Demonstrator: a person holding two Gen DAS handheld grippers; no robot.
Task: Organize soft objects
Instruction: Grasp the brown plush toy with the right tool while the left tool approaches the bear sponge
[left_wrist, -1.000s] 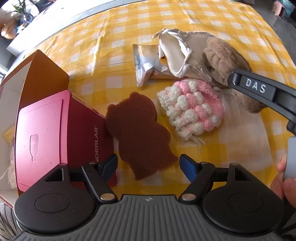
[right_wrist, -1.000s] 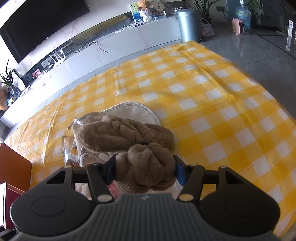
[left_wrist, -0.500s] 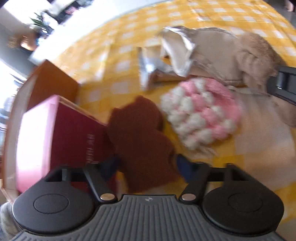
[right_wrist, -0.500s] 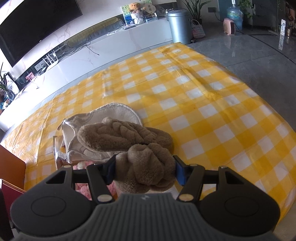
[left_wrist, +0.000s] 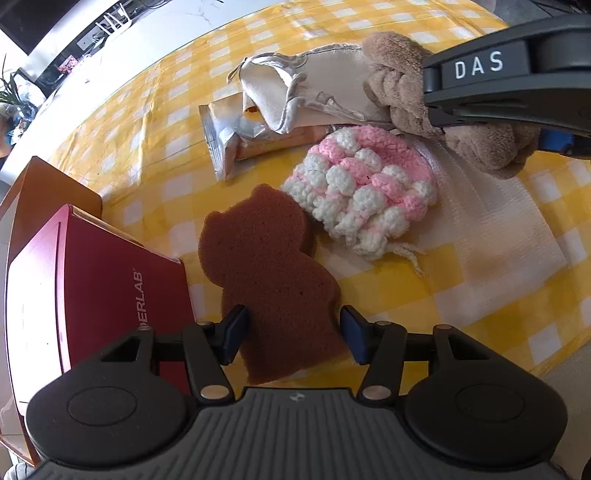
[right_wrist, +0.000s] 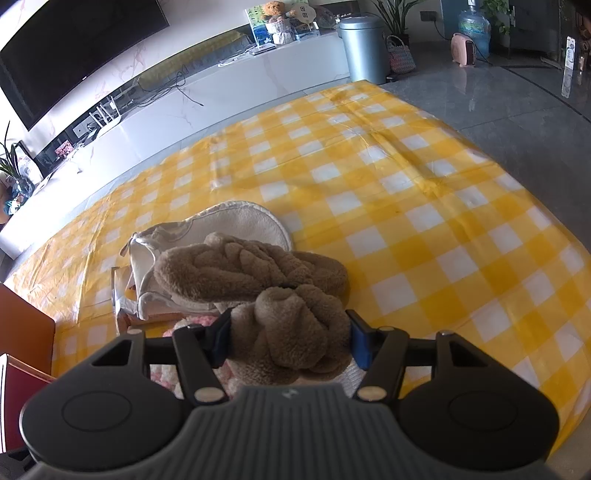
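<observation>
Now | left gripper (left_wrist: 291, 334) has advanced, jaws open astride bear-shaped sponge (left_wrist: 267, 273) beside red box (left_wrist: 92, 291) | right gripper (right_wrist: 290, 339) still clamps brown plush (right_wrist: 295, 332) | sponge grasp imminent.

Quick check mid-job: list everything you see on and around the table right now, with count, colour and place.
Bear-shaped sponge: 1, brown, on the tablecloth between the left fingers.
Crochet pouch: 1, pink and white, right of the sponge's head.
Fuzzy plush item: 1, tan, held in the right gripper.
Fabric bag: 1, cream with silvery trim, beyond the pouch.
Foil packet: 1, silver and orange, partly under the bag.
Box: 1, red, left of the sponge.
Cloth: 1, white, under the pouch.
Tablecloth: 1, yellow-white check.
Left gripper: black, open.
Right gripper: black, shut on the plush.
</observation>
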